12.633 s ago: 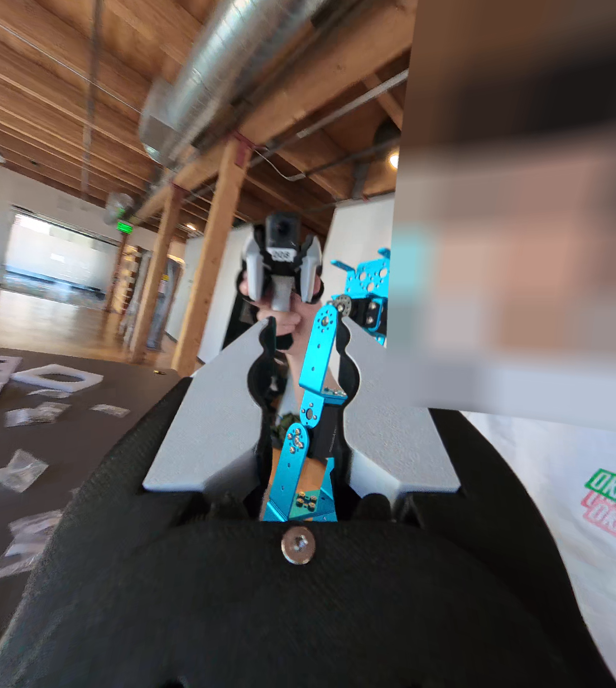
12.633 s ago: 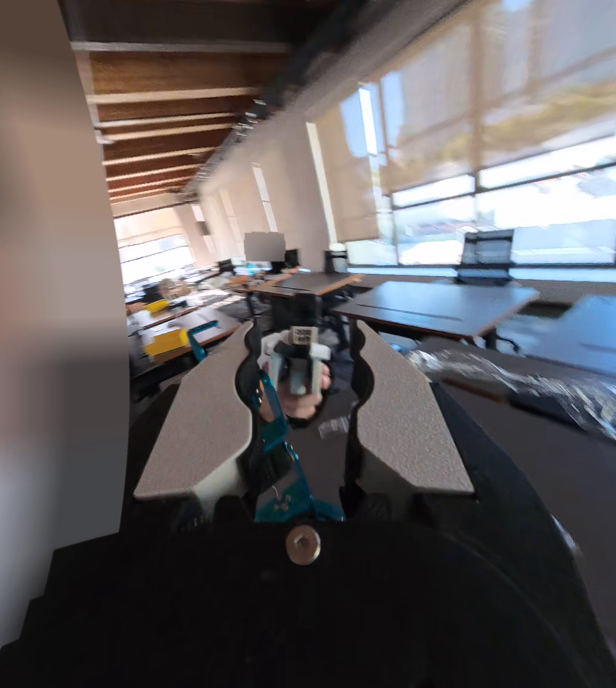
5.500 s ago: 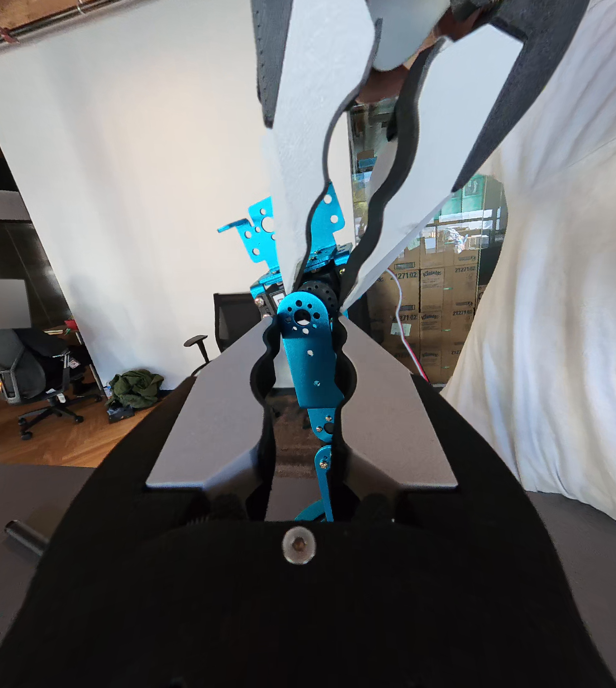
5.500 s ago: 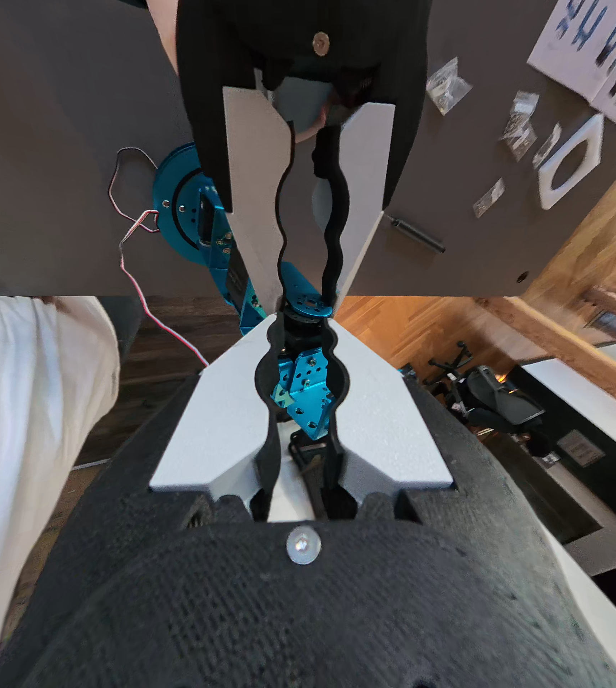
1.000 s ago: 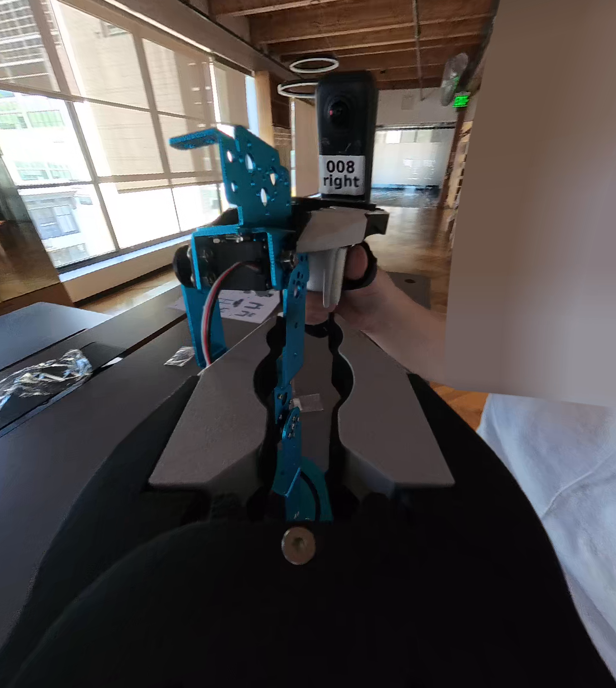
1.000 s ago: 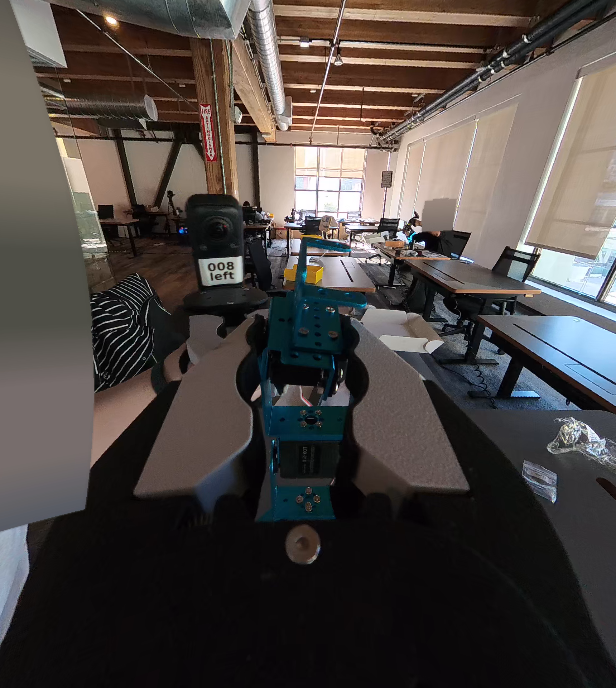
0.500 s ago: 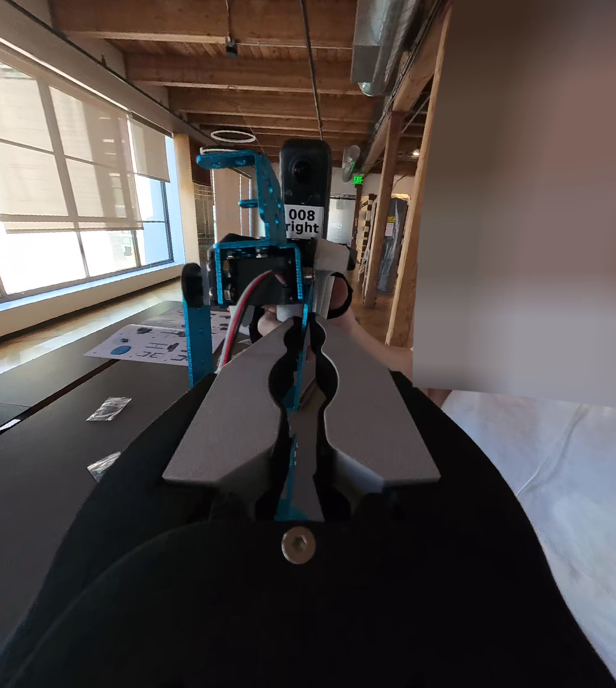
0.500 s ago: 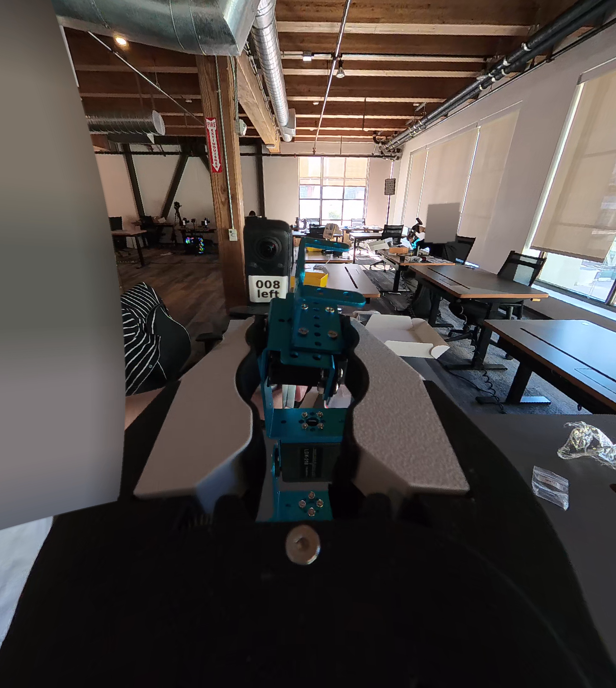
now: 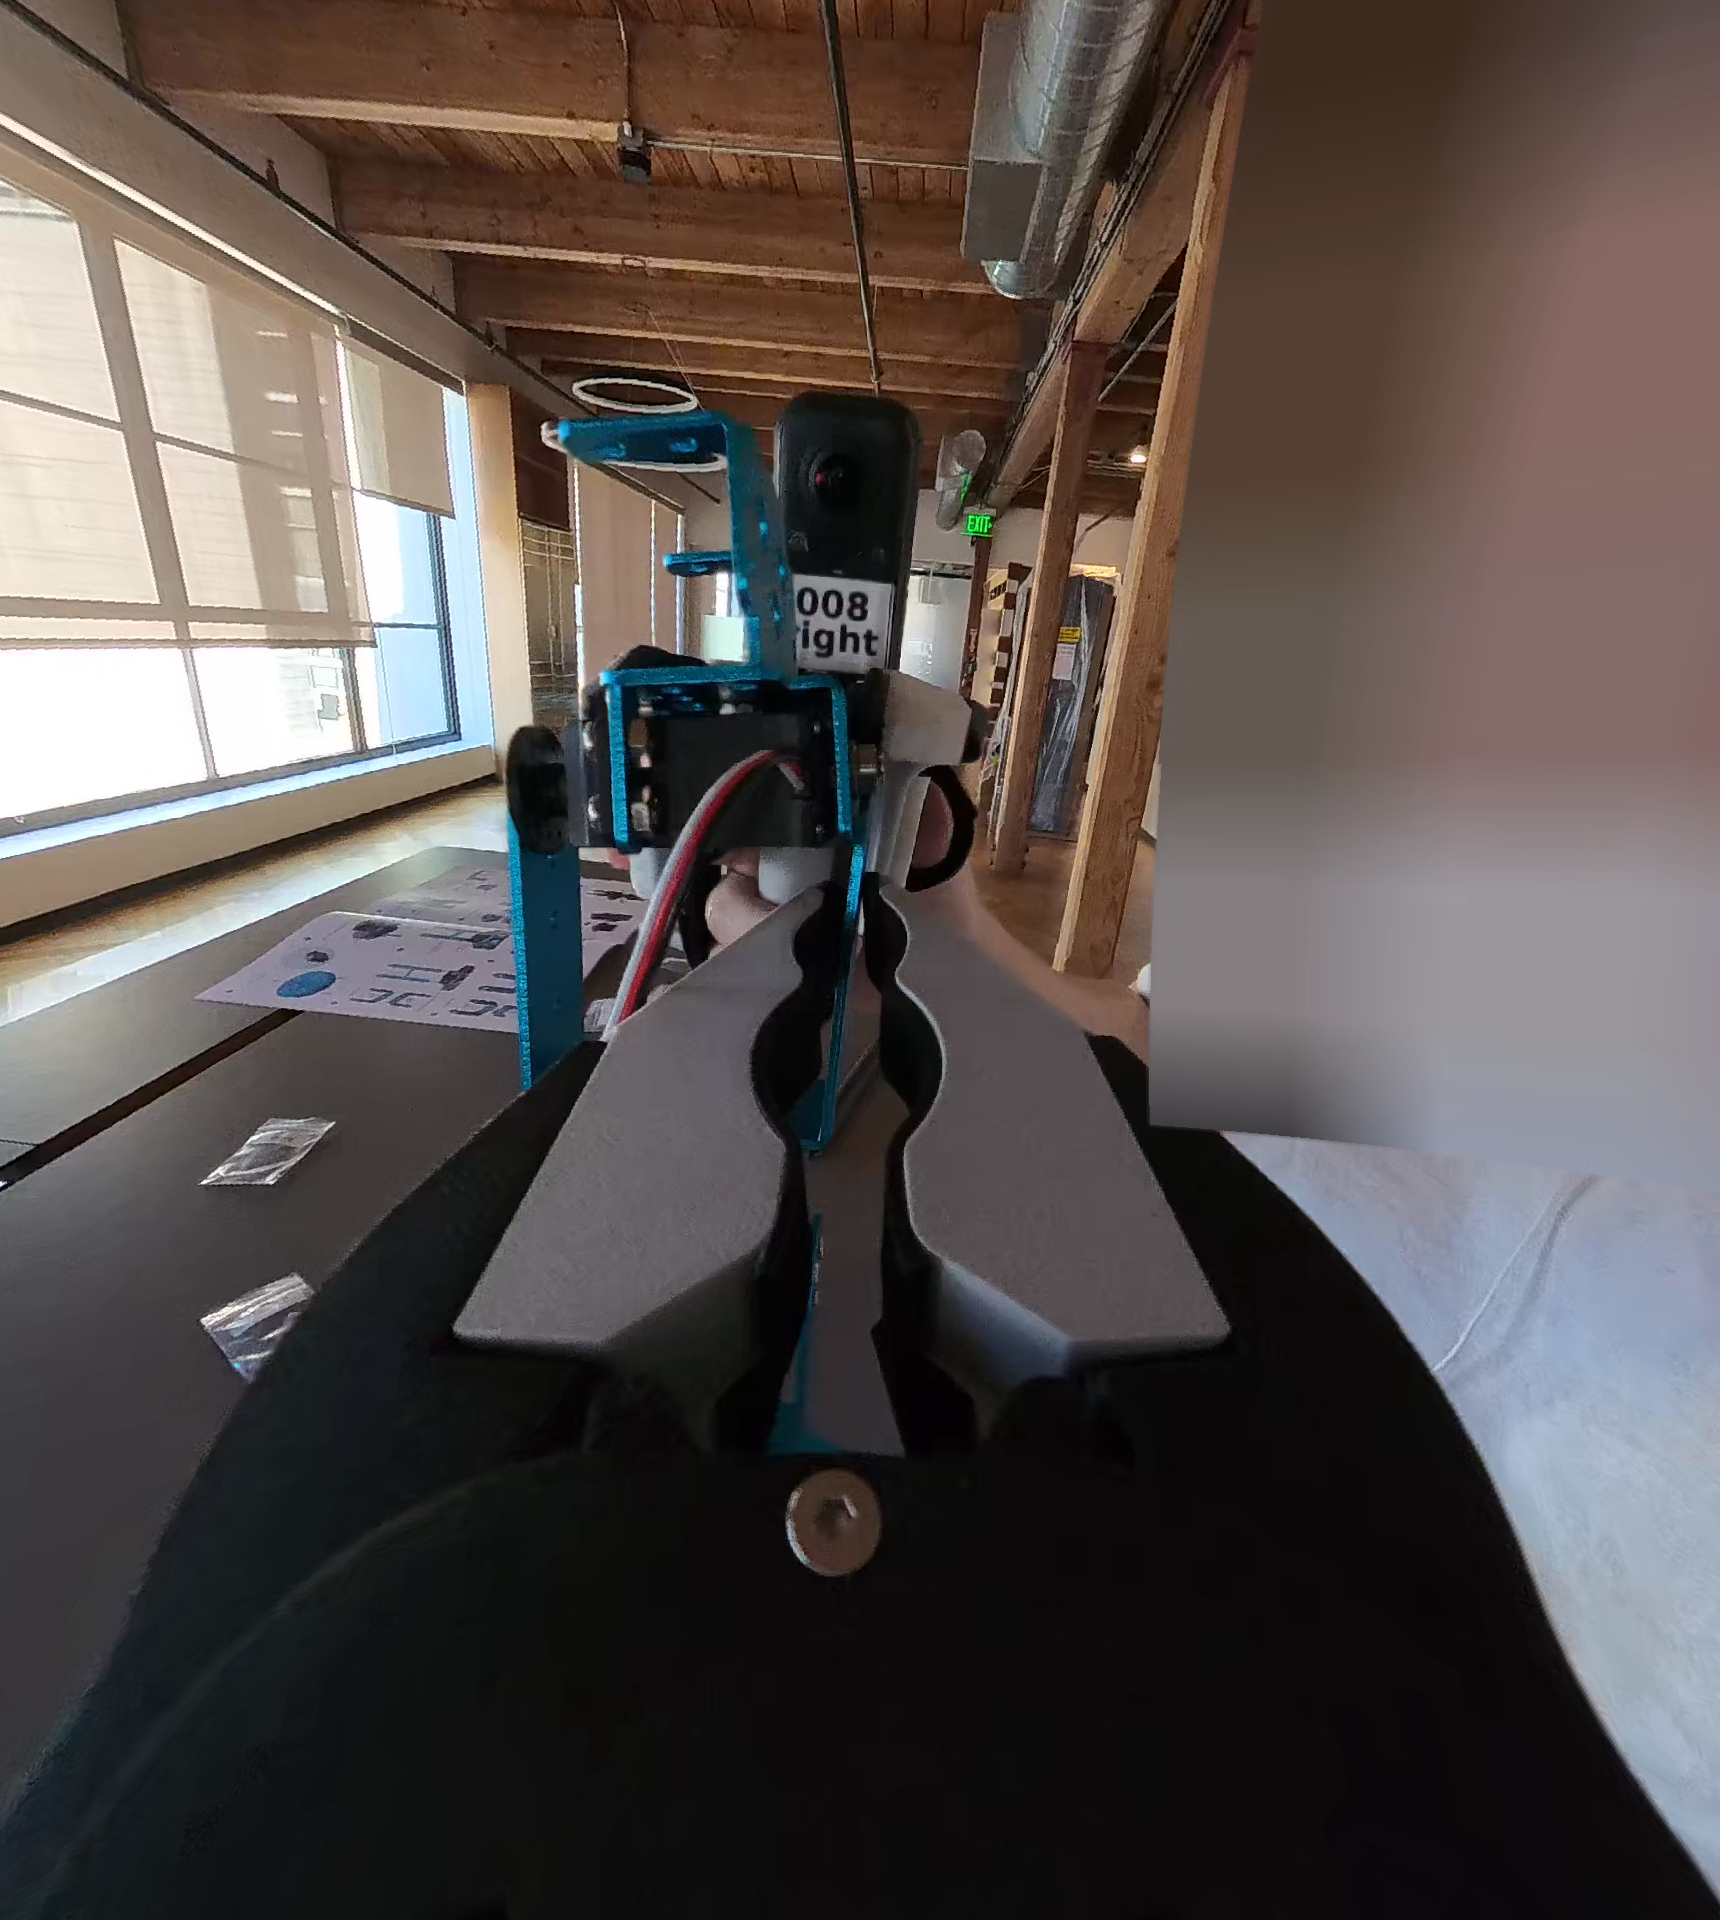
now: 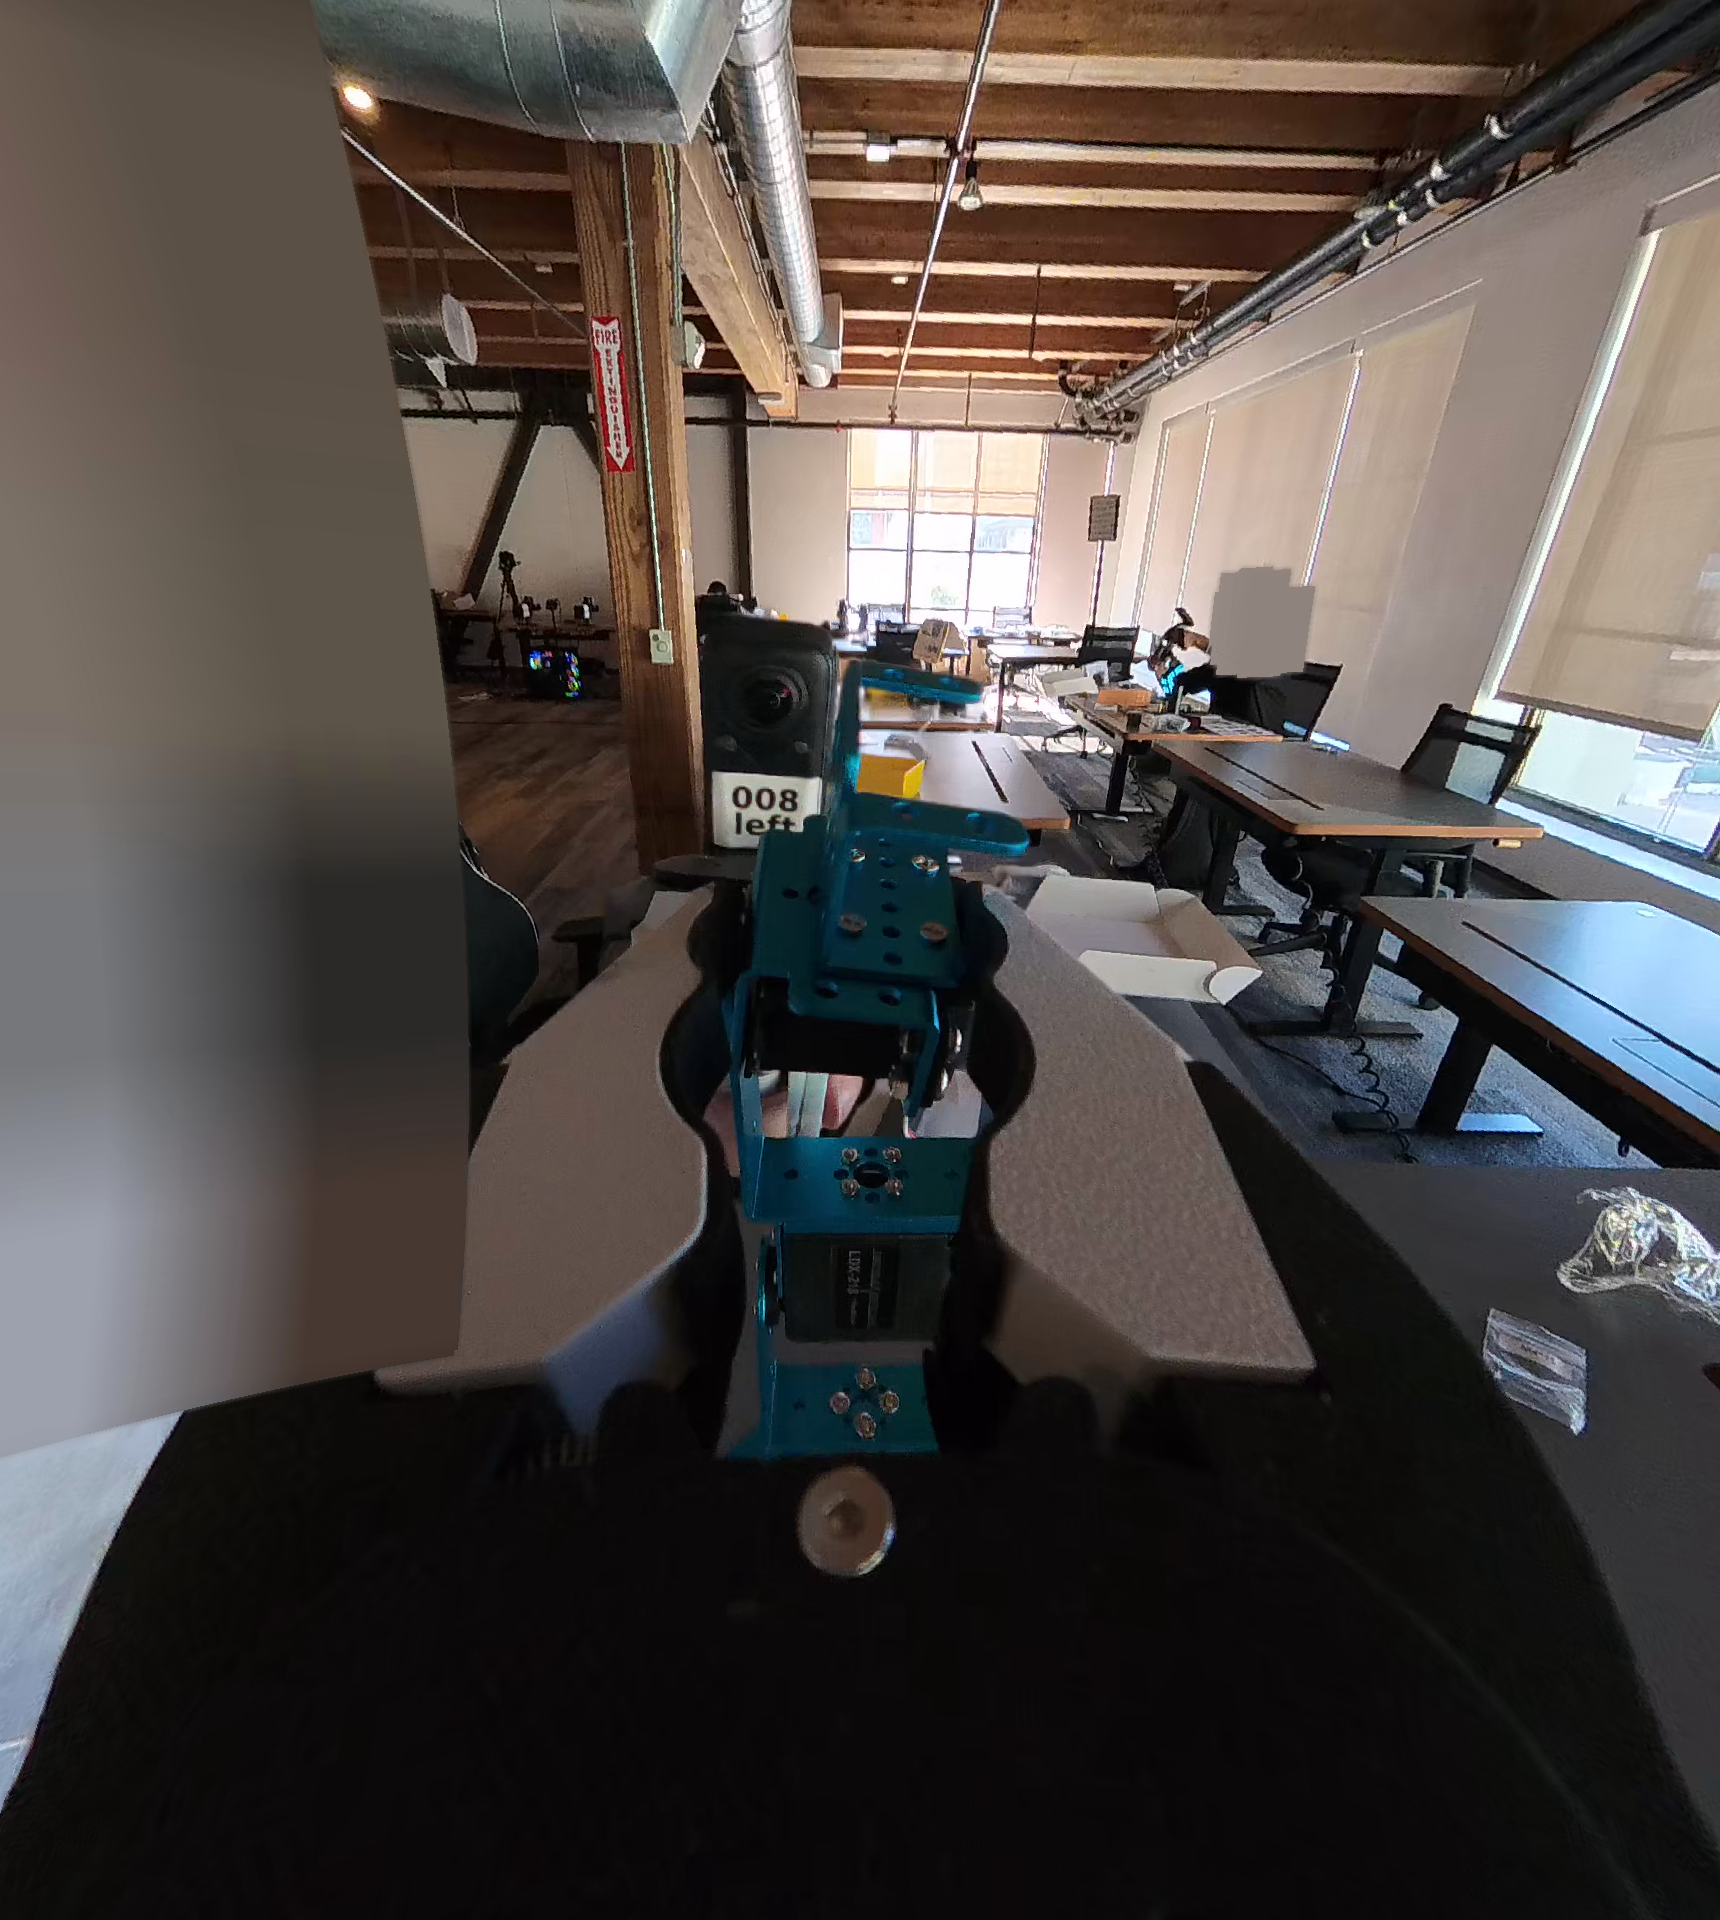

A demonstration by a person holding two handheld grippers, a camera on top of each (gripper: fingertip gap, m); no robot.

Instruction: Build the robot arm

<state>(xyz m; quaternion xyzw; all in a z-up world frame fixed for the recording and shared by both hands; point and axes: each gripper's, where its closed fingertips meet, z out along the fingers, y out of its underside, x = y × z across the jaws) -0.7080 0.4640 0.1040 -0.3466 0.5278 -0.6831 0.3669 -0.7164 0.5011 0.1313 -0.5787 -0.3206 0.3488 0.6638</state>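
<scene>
A blue metal bracket assembly with black servos (image 9: pixel 721 769) is held in the air between both grippers. My left gripper (image 9: pixel 845 906) is shut on a thin blue side plate (image 9: pixel 828 1049) of it, seen edge-on between the grey fingers (image 9: pixel 648 1174). My right gripper (image 10: pixel 845 914) is shut on the blue U-bracket (image 10: pixel 851 1174) and the black servo (image 10: pixel 851 1283) below it. Red, white and black wires (image 9: pixel 690 862) hang from the upper servo. Each view shows the other gripper's black camera behind the assembly, in the left wrist view (image 9: pixel 845 520) and in the right wrist view (image 10: pixel 768 717).
A dark table (image 9: pixel 108 1351) lies at the left, with a printed sheet (image 9: pixel 399 966) and small clear bags (image 9: pixel 269 1148). The right wrist view shows clear bags (image 10: pixel 1533 1361), crumpled plastic (image 10: pixel 1645 1262) and a white open box (image 10: pixel 1136 935). A person's white shirt (image 9: pixel 1562 1351) is close by. My right fingertips sit around 4 centimeters from my left ones.
Both grippers keep their hold on the blue assembly. The pair has swung slightly since a second ago, so the background has shifted. Earlier the assembly was held in other orientations.
</scene>
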